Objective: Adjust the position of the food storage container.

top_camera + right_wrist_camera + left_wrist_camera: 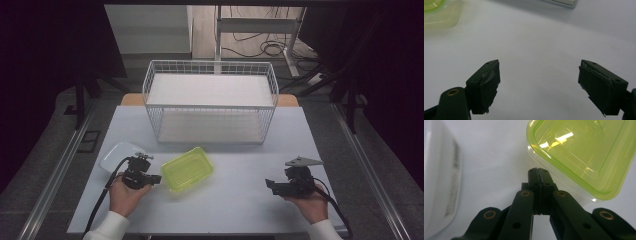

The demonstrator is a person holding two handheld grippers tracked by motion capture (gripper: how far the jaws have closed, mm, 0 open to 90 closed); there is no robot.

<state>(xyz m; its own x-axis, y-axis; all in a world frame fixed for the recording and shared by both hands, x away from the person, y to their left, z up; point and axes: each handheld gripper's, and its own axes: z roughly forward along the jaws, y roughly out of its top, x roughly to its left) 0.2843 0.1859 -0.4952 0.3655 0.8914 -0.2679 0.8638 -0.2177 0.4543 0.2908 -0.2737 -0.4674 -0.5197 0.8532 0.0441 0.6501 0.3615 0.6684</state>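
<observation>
Two grippers on my feed, left to right: white lid [119, 153] lies flat at the table's [240, 200] left edge, just behind my left gripper [156, 179], whose jaws are clenched together on nothing, tips just beside the yellow-green container [188, 169]. That container sits left of centre, in front of the wire basket [210, 100]. Right gripper [270, 184] hovers well apart from it, jaws spread wide, nothing between.
</observation>
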